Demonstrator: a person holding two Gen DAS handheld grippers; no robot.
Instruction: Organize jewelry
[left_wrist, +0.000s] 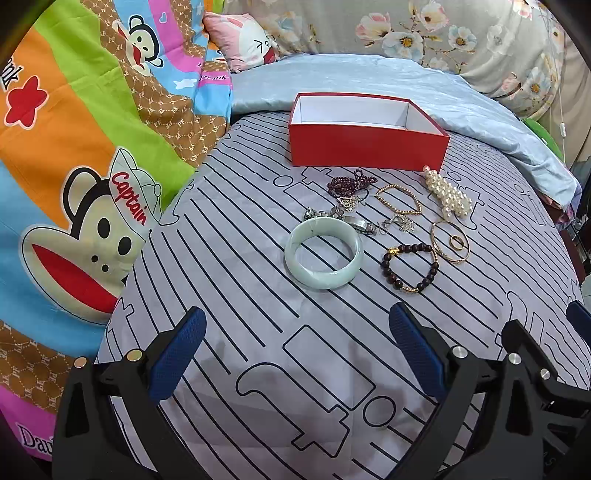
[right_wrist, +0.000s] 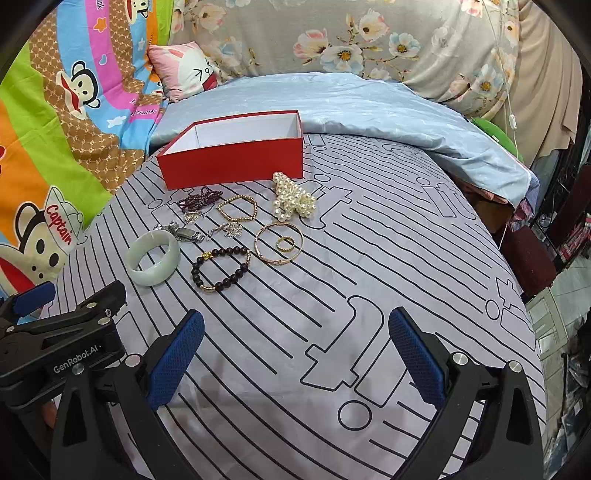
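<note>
An open red box (left_wrist: 365, 142) (right_wrist: 236, 162) with a white inside stands empty on the striped bed sheet. In front of it lie a pale green bangle (left_wrist: 323, 253) (right_wrist: 153, 258), a dark bead bracelet (left_wrist: 410, 266) (right_wrist: 221, 268), a gold bangle (left_wrist: 450, 242) (right_wrist: 279, 243) with a small ring (right_wrist: 286, 243) inside it, a gold bead bracelet (left_wrist: 399, 199) (right_wrist: 236, 208), a pearl bunch (left_wrist: 448, 195) (right_wrist: 293, 201), a purple bead strand (left_wrist: 351, 182) (right_wrist: 199, 199) and a silver watch (left_wrist: 360, 223) (right_wrist: 183, 232). My left gripper (left_wrist: 295, 350) is open and empty, short of the bangle. My right gripper (right_wrist: 295, 350) is open and empty, nearer than the jewelry.
A colourful cartoon quilt (left_wrist: 74, 147) (right_wrist: 55, 129) lies to the left. A light blue blanket (left_wrist: 406, 85) (right_wrist: 369, 107) and a floral pillow (right_wrist: 351, 37) lie behind the box. The bed edge (right_wrist: 517, 288) drops off at the right. The right gripper's body (left_wrist: 535, 369) shows beside the left one.
</note>
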